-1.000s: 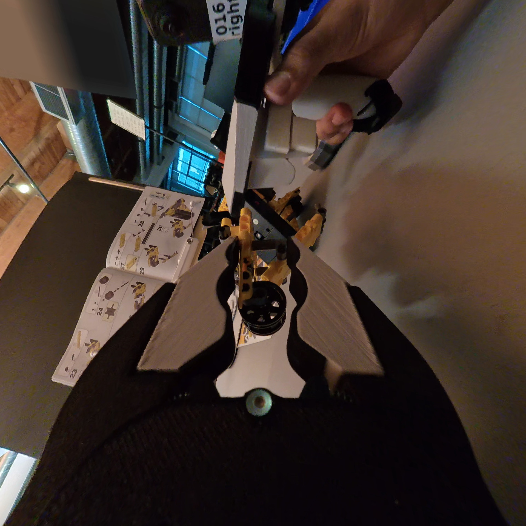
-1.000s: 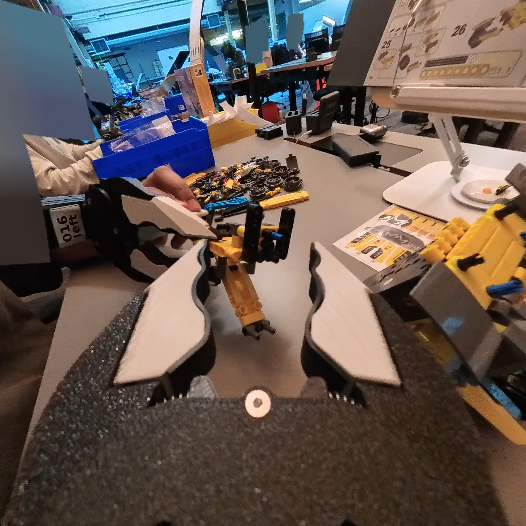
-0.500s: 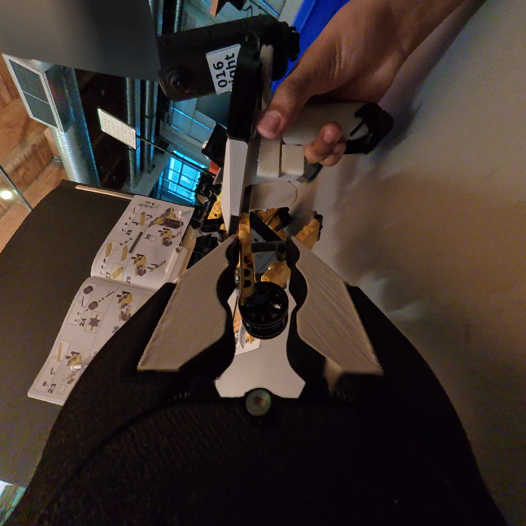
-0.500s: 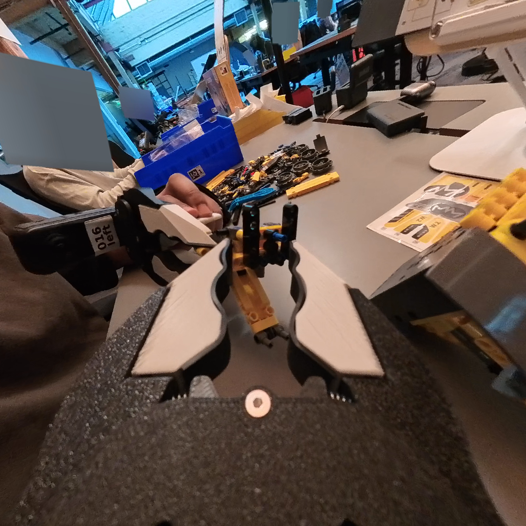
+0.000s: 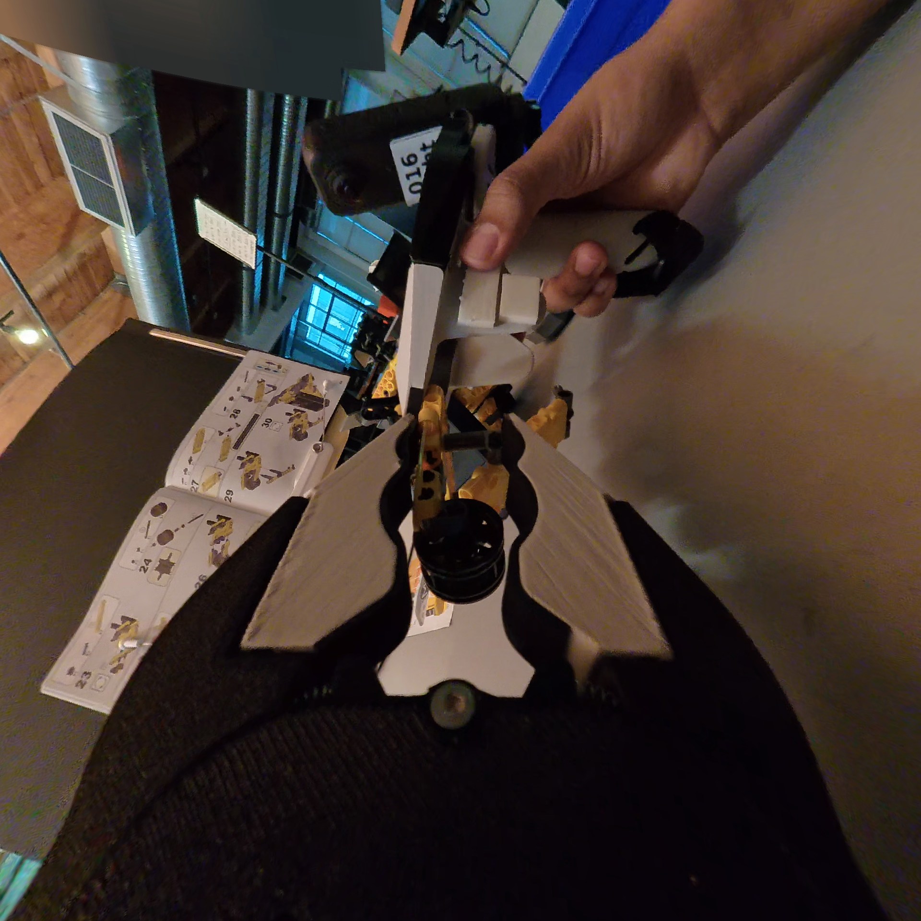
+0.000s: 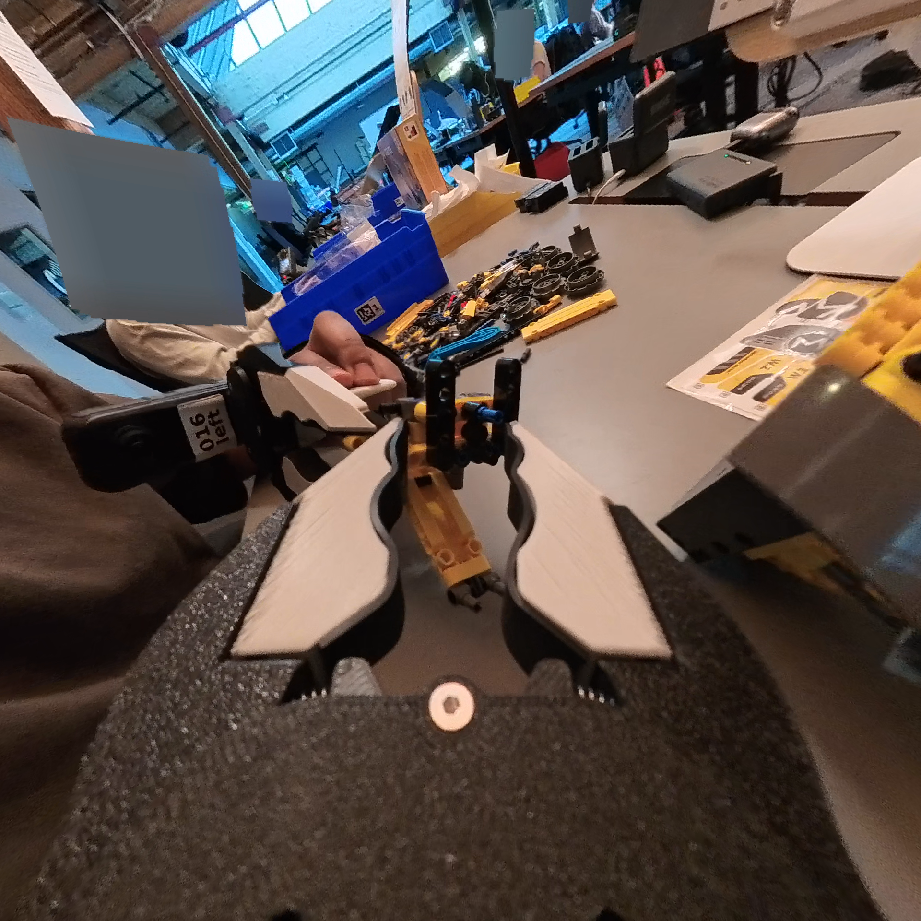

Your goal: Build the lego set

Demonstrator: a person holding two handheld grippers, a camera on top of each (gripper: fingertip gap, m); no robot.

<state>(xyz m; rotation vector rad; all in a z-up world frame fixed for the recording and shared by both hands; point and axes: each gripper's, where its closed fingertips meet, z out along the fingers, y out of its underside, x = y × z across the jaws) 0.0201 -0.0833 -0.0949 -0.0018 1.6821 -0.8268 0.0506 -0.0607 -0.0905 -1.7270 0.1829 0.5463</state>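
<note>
A small yellow and black brick assembly (image 6: pixel 448 528) with two black upright beams is held above the grey table (image 6: pixel 623 448). My right gripper (image 6: pixel 454 426) is shut on it at the black beams. My left gripper (image 5: pixel 457 421) is shut on the same assembly (image 5: pixel 428 473) from the other side, and its black wheel (image 5: pixel 458 558) sits between my fingers. The left gripper also shows in the right wrist view (image 6: pixel 324 398), with a hand behind it. The right gripper shows in the left wrist view (image 5: pixel 423 349), held by a hand (image 5: pixel 623 149).
An open instruction booklet (image 5: pixel 209 498) stands on a black holder. A pile of loose parts and wheels (image 6: pixel 508 299) lies mid-table by a blue bin (image 6: pixel 369 279). A sticker sheet (image 6: pixel 777 359) and a larger yellow and grey model (image 6: pixel 822 473) are at the right.
My right gripper's fingers have closed from wide open onto the assembly and moved in toward the left gripper. My left gripper has kept its hold.
</note>
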